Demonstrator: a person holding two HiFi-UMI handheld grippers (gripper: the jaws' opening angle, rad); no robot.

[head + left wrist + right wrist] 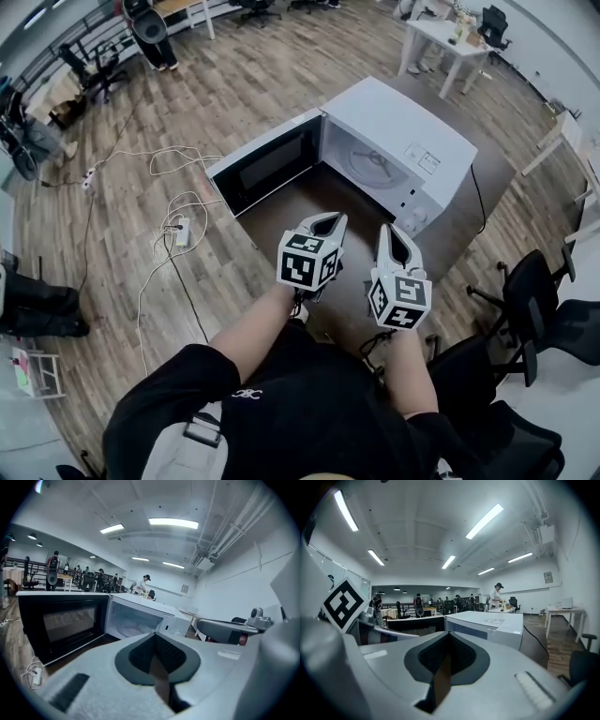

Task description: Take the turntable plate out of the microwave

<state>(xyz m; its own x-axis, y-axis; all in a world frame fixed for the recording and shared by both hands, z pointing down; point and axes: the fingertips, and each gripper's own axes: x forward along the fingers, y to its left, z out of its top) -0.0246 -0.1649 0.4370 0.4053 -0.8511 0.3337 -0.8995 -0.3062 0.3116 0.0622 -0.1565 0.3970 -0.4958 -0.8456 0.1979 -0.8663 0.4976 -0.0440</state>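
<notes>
microwave point(412, 141): upper centre, door point(267, 167) swung open
turntable plate point(373, 169): seen inside the cavity
left gripper point(330, 218): jaws pressed together, nothing held
right gripper point(387, 230): closed up too, empty

The left claw point(334, 218) and right claw point(385, 229) hover before the open microwave point(403, 131), turntable plate point(371, 167) inside.

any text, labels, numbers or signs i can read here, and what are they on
No text here reads clearly.
Label on top of the microwave: too small to read.
Square markers on both cubes: black-and-white patterns, no words.
Shirt logo: too small to read.
Wall sign: blurred.
</notes>
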